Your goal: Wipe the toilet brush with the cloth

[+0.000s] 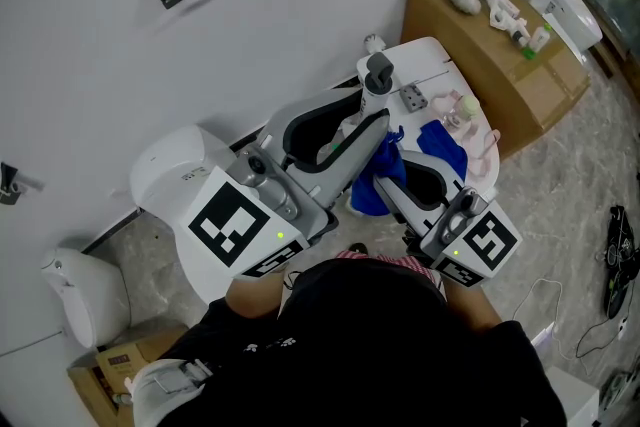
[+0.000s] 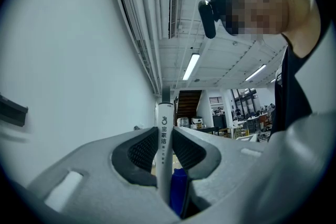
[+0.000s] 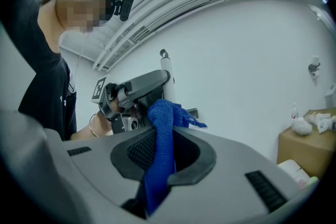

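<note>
In the head view my left gripper (image 1: 372, 122) reaches up and to the right and is shut on the toilet brush's white handle (image 1: 376, 93), which stands upright with a grey cap. The left gripper view shows that printed handle (image 2: 164, 134) pinched between the ribbed pads of my left gripper (image 2: 165, 136). My right gripper (image 1: 396, 181) comes in from the lower right, shut on a blue cloth (image 1: 372, 185) that hangs just beside the handle. In the right gripper view the cloth (image 3: 161, 134) stands up out of my right gripper (image 3: 163, 139), with the handle (image 3: 167, 68) close behind. The brush head is hidden.
A white toilet (image 1: 175, 177) stands at the left against the wall, with a white bin (image 1: 85, 295) beside it. A small white table (image 1: 432, 60) with small items lies beyond the grippers. A cardboard box (image 1: 500, 50) is at the upper right. Cables (image 1: 620, 255) lie on the floor.
</note>
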Demonstrator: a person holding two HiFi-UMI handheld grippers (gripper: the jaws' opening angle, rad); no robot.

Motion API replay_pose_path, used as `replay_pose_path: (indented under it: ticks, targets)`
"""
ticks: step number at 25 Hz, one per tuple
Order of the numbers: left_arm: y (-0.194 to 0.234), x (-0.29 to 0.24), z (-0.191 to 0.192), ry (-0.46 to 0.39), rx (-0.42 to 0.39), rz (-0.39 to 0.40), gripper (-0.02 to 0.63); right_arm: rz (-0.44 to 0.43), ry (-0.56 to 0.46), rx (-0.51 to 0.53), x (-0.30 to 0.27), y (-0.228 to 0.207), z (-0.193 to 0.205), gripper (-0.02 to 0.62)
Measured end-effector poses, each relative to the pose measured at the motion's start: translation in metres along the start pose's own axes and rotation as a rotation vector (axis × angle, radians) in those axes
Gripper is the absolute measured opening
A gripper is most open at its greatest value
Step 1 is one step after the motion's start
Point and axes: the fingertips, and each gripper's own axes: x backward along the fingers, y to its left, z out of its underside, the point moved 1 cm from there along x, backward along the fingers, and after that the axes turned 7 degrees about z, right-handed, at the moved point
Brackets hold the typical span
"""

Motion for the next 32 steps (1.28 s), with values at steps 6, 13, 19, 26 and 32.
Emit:
replay_pose_path:
  ticks: [6, 13, 19, 26, 32]
  targets:
    - [0.001, 0.001, -0.001, -0.002, 0.0, -0.002, 0.091, 0.002, 0.011, -0.002, -0.002, -0.001, 0.007, 0.063]
    - [0.002, 0.002, 0.001, 0.006, -0.001, 0.0, 0.091, 0.001, 0.017, -0.017, -0.003, -0.002, 0.017, 0.063]
    - [0.004, 0.001, 0.001, 0.003, 0.004, 0.004, 0.091, 0.007, 0.032, -0.024, -0.004, -0.004, 0.024, 0.063]
    - [0.003, -0.003, 0.001, -0.001, 0.006, 0.01, 0.091, 0.005, 0.027, -0.033, -0.003, -0.008, 0.026, 0.063]
    - [0.003, -0.006, 0.002, 0.001, 0.009, 0.014, 0.091, 0.015, 0.05, -0.034, -0.001, -0.013, 0.035, 0.063]
